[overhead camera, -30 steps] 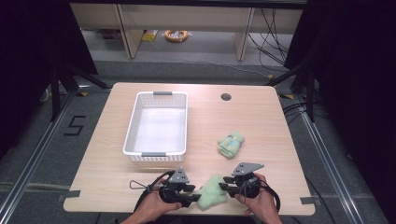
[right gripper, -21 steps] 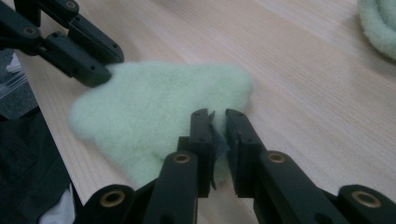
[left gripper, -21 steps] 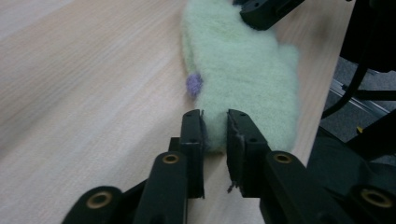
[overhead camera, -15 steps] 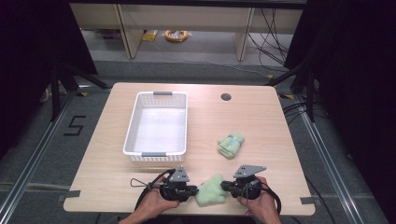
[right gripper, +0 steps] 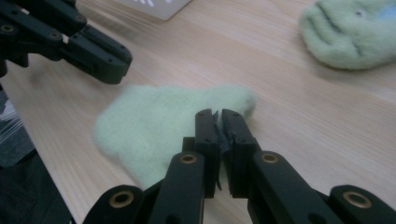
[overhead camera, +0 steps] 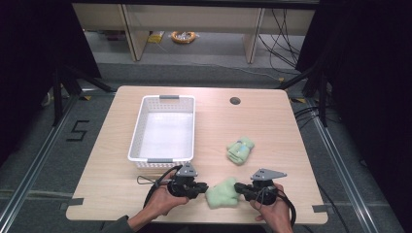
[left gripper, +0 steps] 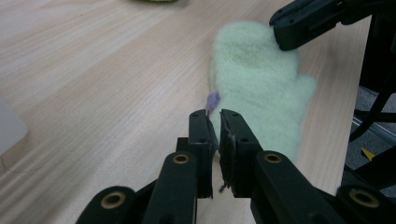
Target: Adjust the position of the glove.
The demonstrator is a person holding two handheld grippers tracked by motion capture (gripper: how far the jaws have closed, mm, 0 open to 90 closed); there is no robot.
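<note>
Pale green and fuzzy, the mitten (overhead camera: 222,192) lay flat on the wooden surface (overhead camera: 121,184), close to the near edge, right between the two grippers. The left gripper (overhead camera: 200,188) had its fingers (left gripper: 203,135) pinched tight on the mitten's edge, near a tiny purple tag (left gripper: 213,99) (it poked up just past the tips). The right gripper (overhead camera: 239,187) had its fingers (right gripper: 233,135) squeezed shut on the other edge of the same mitten. In the left gripper view, the mitten (left gripper: 259,88) stretched away from the tips, with its thumb sticking out to one side, and the other gripper's black fingers touched its far end. In the right gripper view, the mitten (right gripper: 159,126) spread out flat past the tips, and the other gripper sat at its far side.

A second green mitten (overhead camera: 240,150) (this one was bunched up, with a bit of blue on it) sat on the surface a little farther back, apart from the first one. A white basket (overhead camera: 142,131) with holes in its walls stood behind the left gripper, well apart from both mittens. A person's hand held each gripper from the near side, and a black cable (overhead camera: 155,180) curled away from the left one.
</note>
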